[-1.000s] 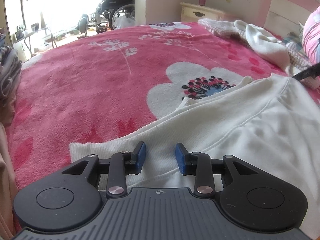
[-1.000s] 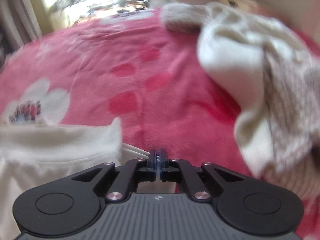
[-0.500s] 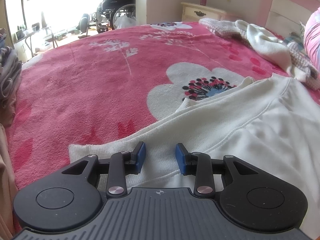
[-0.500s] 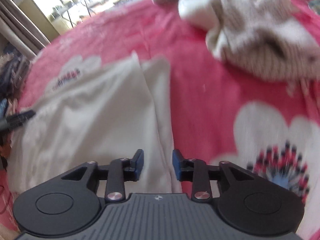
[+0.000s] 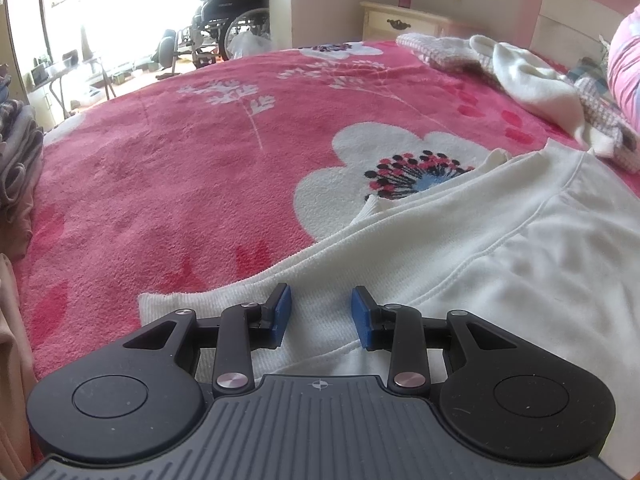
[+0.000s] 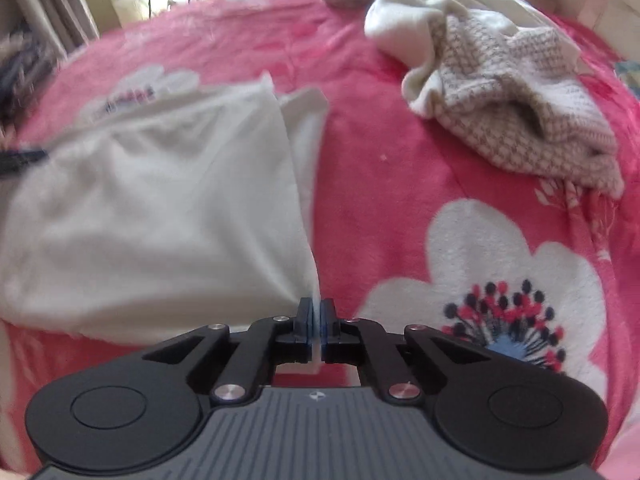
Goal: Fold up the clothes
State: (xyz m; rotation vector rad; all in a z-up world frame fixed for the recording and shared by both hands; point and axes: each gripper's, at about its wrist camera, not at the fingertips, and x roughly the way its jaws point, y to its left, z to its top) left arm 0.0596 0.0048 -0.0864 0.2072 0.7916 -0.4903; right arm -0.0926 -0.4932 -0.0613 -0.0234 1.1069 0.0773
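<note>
A cream-white top [image 5: 500,280] lies spread flat on the pink flowered blanket [image 5: 200,180]. My left gripper [image 5: 320,312] rests over its ribbed hem with the blue pads apart, and the cloth lies under them, not pinched. In the right wrist view the same white top [image 6: 160,208] stretches away to the left. My right gripper [image 6: 318,314] is shut on its near right edge, and a thin fold of white cloth shows between the pads.
A crumpled beige-and-white knit sweater [image 6: 500,92] lies at the back right of the bed, near a pink pillow [image 5: 624,72]. Stacked clothes [image 5: 16,152] sit at the left edge. Behind the bed stand a nightstand [image 5: 404,24] and a wheelchair [image 5: 228,20].
My right gripper swung from the top's far corner to its near right edge, opened on the way, and has closed on the cloth. The left gripper has not moved.
</note>
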